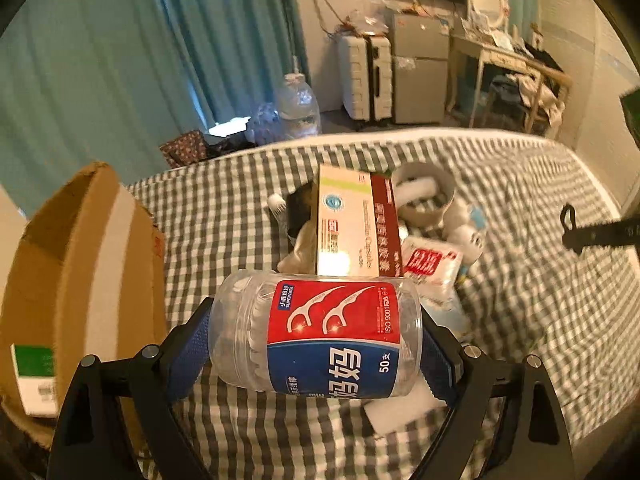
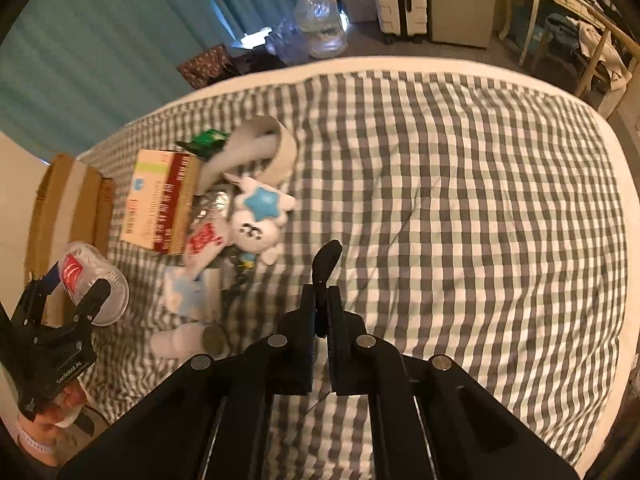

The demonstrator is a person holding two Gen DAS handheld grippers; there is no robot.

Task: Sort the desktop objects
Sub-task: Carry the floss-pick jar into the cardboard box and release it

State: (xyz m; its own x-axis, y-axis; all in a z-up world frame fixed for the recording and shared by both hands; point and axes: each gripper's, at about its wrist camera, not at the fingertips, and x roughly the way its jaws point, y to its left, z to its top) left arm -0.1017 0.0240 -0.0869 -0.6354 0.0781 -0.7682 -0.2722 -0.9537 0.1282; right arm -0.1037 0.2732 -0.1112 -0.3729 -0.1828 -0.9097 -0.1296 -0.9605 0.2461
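Observation:
My left gripper (image 1: 316, 332) is shut on a clear jar of floss picks (image 1: 332, 340) with a red and blue label. The blue pads press on its two ends, and it lies sideways above the checked sheet. The right wrist view shows the same jar (image 2: 82, 276) in the left gripper (image 2: 76, 292) at the far left. My right gripper (image 2: 321, 304) is shut on a small black clip-like thing (image 2: 328, 258) that sticks out past the fingertips. In the left wrist view that black thing (image 1: 570, 228) reaches in from the right edge.
An open cardboard box (image 1: 80, 280) stands at the left, beside the jar. A pile lies on the checked sheet (image 2: 480, 200): a white and maroon medicine box (image 1: 352, 220), a grey cup (image 1: 424, 196), a red and white sachet (image 1: 430, 260), a white plush toy (image 2: 260, 216). A white block (image 1: 400, 404) lies below the jar.

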